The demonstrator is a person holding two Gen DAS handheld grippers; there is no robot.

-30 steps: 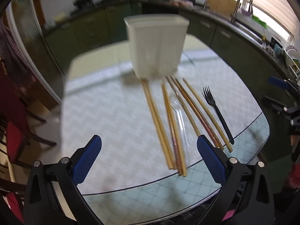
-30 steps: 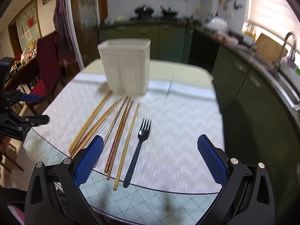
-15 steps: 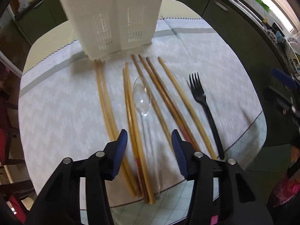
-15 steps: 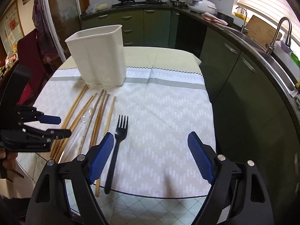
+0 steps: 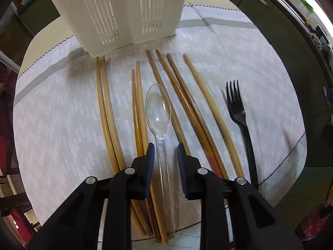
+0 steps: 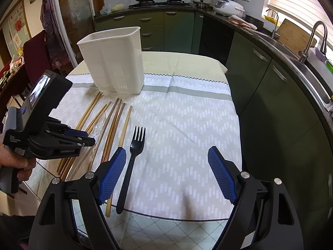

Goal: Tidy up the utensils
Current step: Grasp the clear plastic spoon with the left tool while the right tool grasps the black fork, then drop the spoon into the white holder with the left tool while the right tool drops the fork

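**A:** Where does the left gripper (image 5: 164, 152) stand, and what lies between its fingers?

**B:** It points steeply down over the near edge of the table (image 6: 158, 227). Its jaws have just been closing and are now narrow, one blue pad on either side of the handle of the clear plastic spoon (image 5: 158, 112). A thin gap shows on both sides of the handle, so the pads do not yet press on it. The spoon lies flat on the patterned cloth (image 5: 58, 125), bowl toward the white utensil holder (image 5: 116, 10).

**A:** What surrounds the spoon?

**B:** Wooden chopsticks (image 5: 108, 112) lie in a rough fan on both sides of it, thin ends toward the holder: a pair at far left, a pair just left of the spoon, and four more to its right, two of them darker brown. A black plastic fork (image 5: 241, 120) lies apart at the right, tines toward the holder.

**A:** And the right gripper (image 6: 166, 160)?

**B:** Its fingers are spread wide, with nothing between them. It hangs above the cloth, its left pad just above the fork's handle and the nearest chopstick. In the right wrist view the left gripper shows at the left edge, held in a hand (image 6: 14, 162), low over the chopsticks.

**A:** Where is the holder?

**B:** Upright at the far side of the cloth, just beyond the chopstick tips, its slotted wall facing the grippers
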